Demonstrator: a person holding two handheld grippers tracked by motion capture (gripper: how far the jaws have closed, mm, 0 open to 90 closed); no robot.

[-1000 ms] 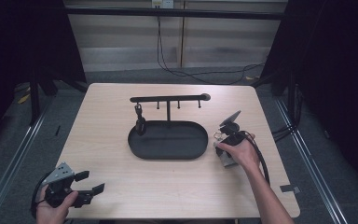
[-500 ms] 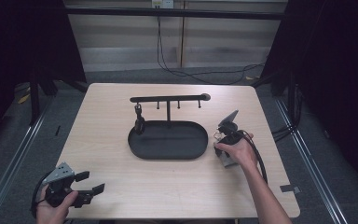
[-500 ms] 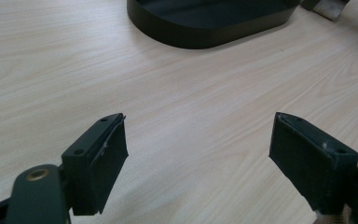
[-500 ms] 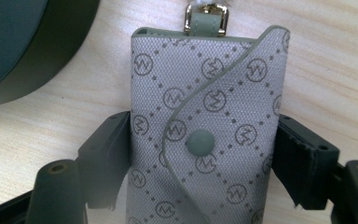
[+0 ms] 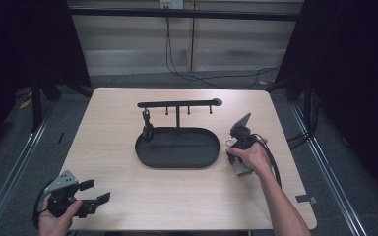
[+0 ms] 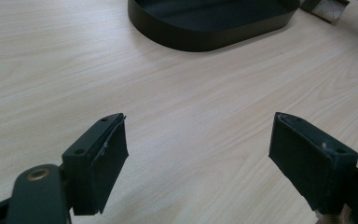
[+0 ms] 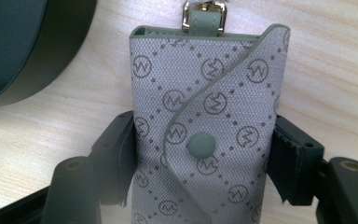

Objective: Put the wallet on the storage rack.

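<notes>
At the near left corner of the wooden table [image 5: 128, 196], the left gripper [image 5: 94, 191] rests in the person's left hand [image 5: 59, 216], its jaws spread wide with nothing between them; in the left gripper view the two black pads [image 6: 103, 158] stand well apart over bare wood. Farther in and to the right, the person's right hand [image 5: 251, 157] holds the right gripper [image 5: 232, 145] low over the table, just beside the right end of the black oval tray [image 5: 177, 161]. Its jaws have just been closing, and in the right gripper view they now press on both long edges of a grey fabric key pouch [image 7: 209, 126] that lies flat on the wood. The pouch carries a printed pattern of small circled letters and dots, a curved flap fastened by a round grey snap button [image 7: 202, 144], and a short grey strap with a metal buckle [image 7: 204, 14] at its far end. In that view the dark rim of the tray [image 7: 42, 60] curves past the pouch on the left, near it but apart. Beyond the near wall of the tray, a slim post rises to a black hanger bar [image 5: 177, 103] with small hooks under it; a dark object [image 5: 147, 129] hangs from the leftmost hook, down over the left end of the tray.
</notes>
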